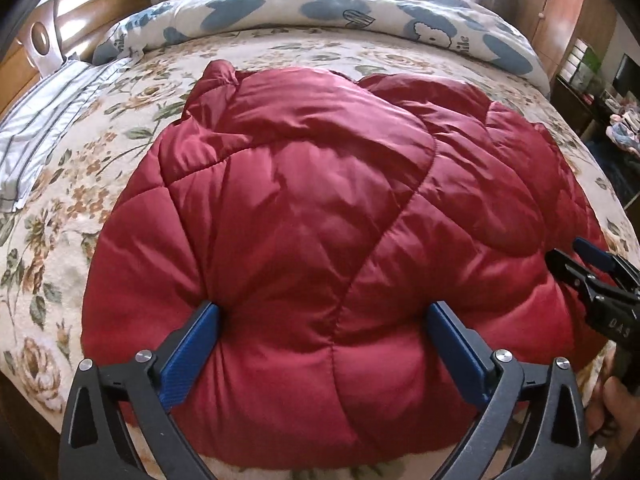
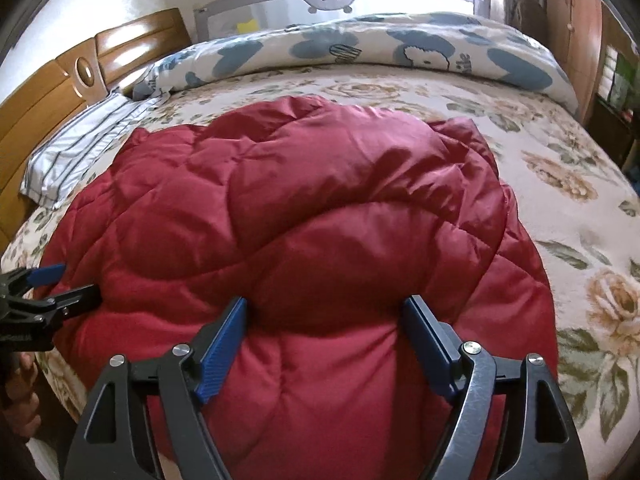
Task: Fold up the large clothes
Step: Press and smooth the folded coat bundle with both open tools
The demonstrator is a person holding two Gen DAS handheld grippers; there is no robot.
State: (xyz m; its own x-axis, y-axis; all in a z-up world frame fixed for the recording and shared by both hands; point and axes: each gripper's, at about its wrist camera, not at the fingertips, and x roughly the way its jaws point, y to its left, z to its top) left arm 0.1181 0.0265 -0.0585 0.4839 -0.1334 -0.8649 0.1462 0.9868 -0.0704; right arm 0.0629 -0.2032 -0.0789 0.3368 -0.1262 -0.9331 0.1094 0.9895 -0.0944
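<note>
A red quilted coat (image 1: 320,216) lies in a puffy heap on the flowered bedspread (image 1: 60,208), well short of the blue-and-white duvet (image 1: 360,12) rolled along the far side and clear of the striped pillow (image 1: 44,120) by the wooden headboard (image 1: 80,12). Judging by its shape, the coat is already doubled over: one rounded layer sits on top of another, a bunched bit sticks up at the end nearest the duvet, and a flat flap shows at the edge farthest from the pillow. The left gripper (image 1: 322,320) stands spread wide at the near edge of the coat, its blue pads (image 1: 192,356) on either side of a fat bulge of padding, brushing it but not squeezing it, so nothing is held there. The right gripper (image 2: 324,312) sits the same way further along that edge, away from the pillow, fingers apart around a hump of fabric with no pinch on it. A hand (image 1: 616,412) shows behind the right gripper's handle. The fold looks at least half made. What seems left is one more fold from this near edge, or simply pressing the bundle flat and tidying the loose flap.
</note>
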